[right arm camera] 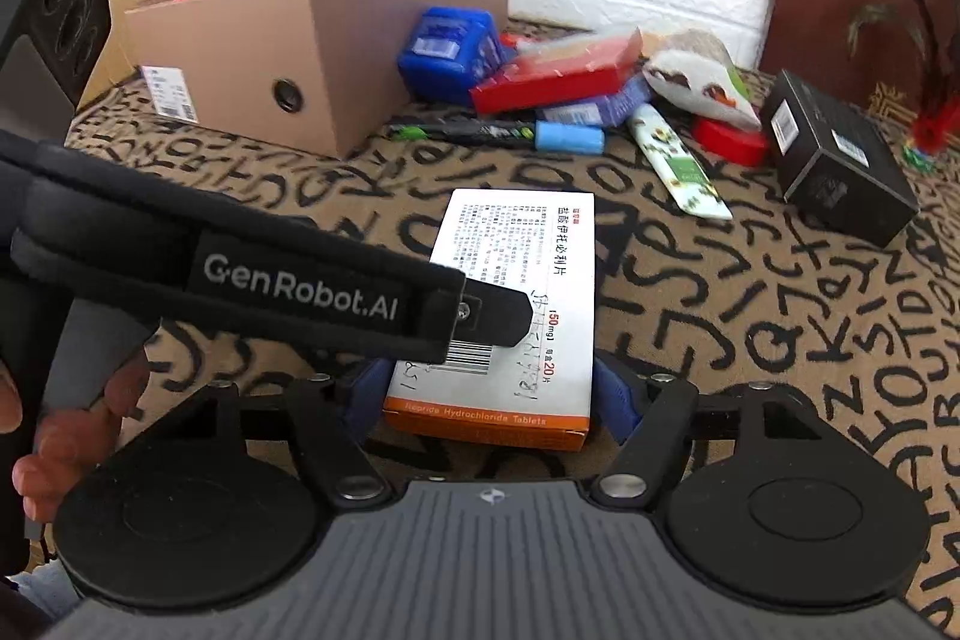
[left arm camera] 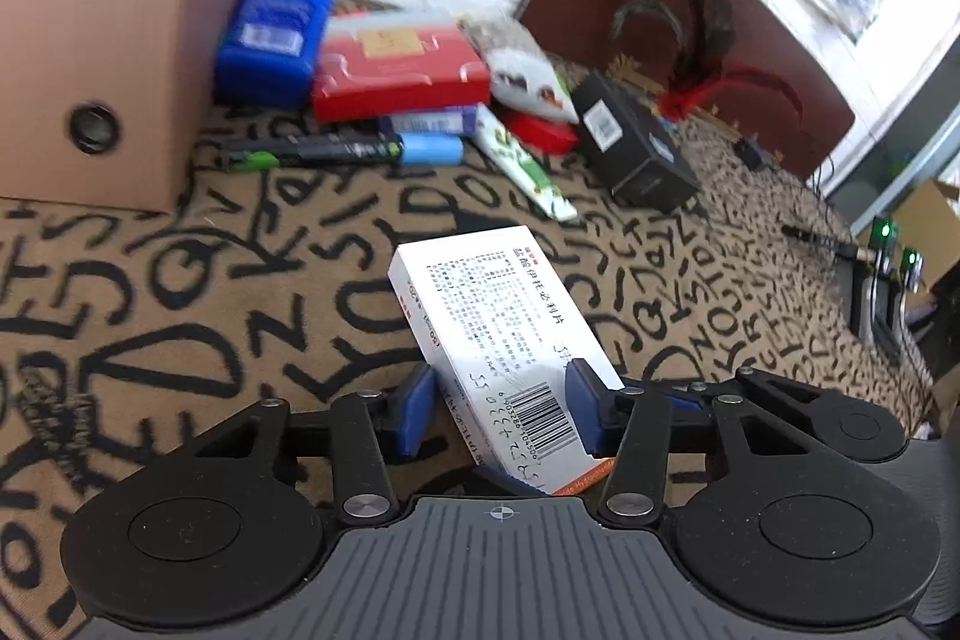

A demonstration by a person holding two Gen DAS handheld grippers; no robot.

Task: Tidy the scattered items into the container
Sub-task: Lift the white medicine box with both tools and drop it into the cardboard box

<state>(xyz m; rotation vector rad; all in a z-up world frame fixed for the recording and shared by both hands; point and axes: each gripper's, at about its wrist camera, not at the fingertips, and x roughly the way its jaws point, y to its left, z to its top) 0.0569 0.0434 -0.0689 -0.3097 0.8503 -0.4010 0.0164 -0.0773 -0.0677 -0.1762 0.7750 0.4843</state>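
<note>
A white medicine box with an orange end (left arm camera: 504, 340) (right arm camera: 516, 304) lies on the letter-patterned cloth. My left gripper (left arm camera: 501, 409) has its blue pads on either side of the box's near end, right pad touching, left pad with a small gap. My right gripper (right arm camera: 489, 400) also straddles the box, open, with the left gripper's strap (right arm camera: 300, 280) crossing in front. The cardboard box (left arm camera: 102, 58) (right arm camera: 312, 34), full of items, stands at the back left.
A pile lies beside the carton: blue case (left arm camera: 270, 40), red box (left arm camera: 402, 70), pen (left arm camera: 306, 151), blue tube (left arm camera: 432, 148), white pouch (left arm camera: 528, 70), green-printed strip (left arm camera: 528, 166), red lid (right arm camera: 729, 139), black box (left arm camera: 630, 142). A dark wooden board (left arm camera: 690, 10) leans on the wall.
</note>
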